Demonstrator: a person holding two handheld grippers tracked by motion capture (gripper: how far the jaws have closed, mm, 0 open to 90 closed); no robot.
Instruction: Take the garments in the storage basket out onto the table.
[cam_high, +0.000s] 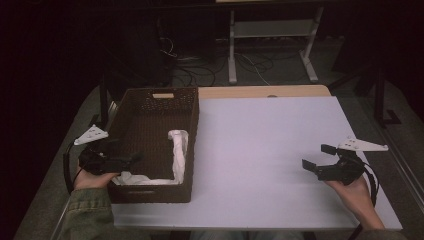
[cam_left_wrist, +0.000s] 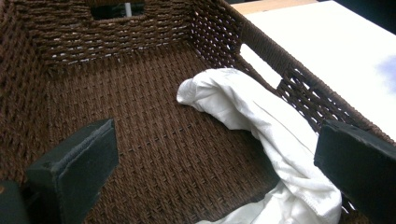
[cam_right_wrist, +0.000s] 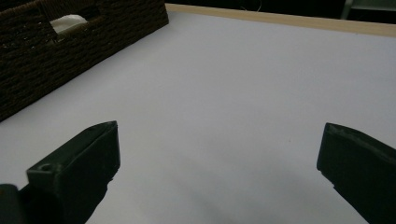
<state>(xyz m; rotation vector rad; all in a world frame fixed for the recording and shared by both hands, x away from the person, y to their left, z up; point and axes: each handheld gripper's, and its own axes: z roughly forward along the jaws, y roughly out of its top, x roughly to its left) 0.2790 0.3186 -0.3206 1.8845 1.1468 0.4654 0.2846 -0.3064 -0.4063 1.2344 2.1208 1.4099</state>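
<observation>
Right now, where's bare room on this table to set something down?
The white table top between the woven basket and the right gripper is bare. Inside the basket, the far floor is free; the white cloth crowds its near and right walls, where the left gripper hangs open.

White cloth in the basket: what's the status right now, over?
Left gripper open over basket. White cloth lies loose along its side wall. Right gripper open, empty. Nothing in the way.

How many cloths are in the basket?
1. A white cloth lies along the right wall and near end of the basket, as the high view has it. Nothing else shows on the basket floor, though the cloth could cover something small.
</observation>
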